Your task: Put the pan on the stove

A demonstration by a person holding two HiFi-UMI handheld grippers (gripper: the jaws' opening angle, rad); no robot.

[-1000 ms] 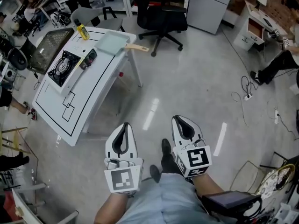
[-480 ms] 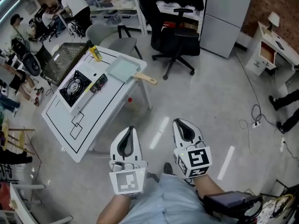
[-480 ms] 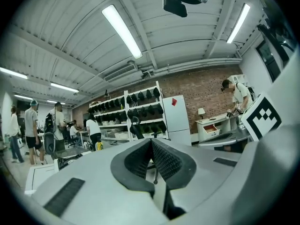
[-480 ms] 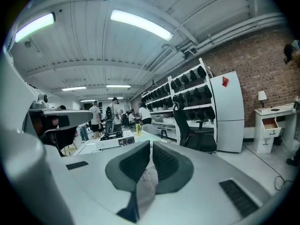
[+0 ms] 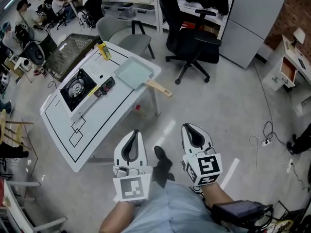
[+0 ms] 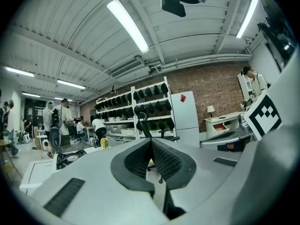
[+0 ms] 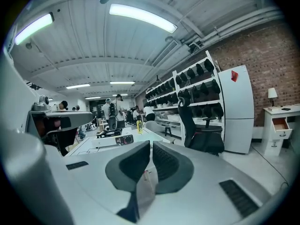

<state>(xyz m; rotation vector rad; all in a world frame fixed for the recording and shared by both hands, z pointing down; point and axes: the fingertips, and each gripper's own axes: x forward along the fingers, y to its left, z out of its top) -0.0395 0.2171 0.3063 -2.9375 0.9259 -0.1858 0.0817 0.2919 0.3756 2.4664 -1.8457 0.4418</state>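
A pale green square pan (image 5: 132,72) with a wooden handle (image 5: 159,88) lies on the white table (image 5: 97,130), its handle sticking out over the table's right edge. The portable stove (image 5: 76,90) sits on the table to the pan's left, with its black burner bare; it also shows in the left gripper view (image 6: 70,157) and the right gripper view (image 7: 115,133). My left gripper (image 5: 132,132) and right gripper (image 5: 190,127) hang side by side over the floor, well short of the table. Both point roughly level, shut and holding nothing (image 6: 151,142) (image 7: 151,145).
A yellow bottle (image 5: 102,50) stands at the table's far corner. A grey chair (image 5: 121,35) and a black office chair (image 5: 194,38) stand behind the table, with shelves and a white cabinet (image 5: 252,18) beyond. People sit at the far left. A cable (image 5: 265,140) lies on the floor.
The table, pan and stove have slid lower and to the right in the head view and look nearer. Both grippers keep their pose, shut and side by side.
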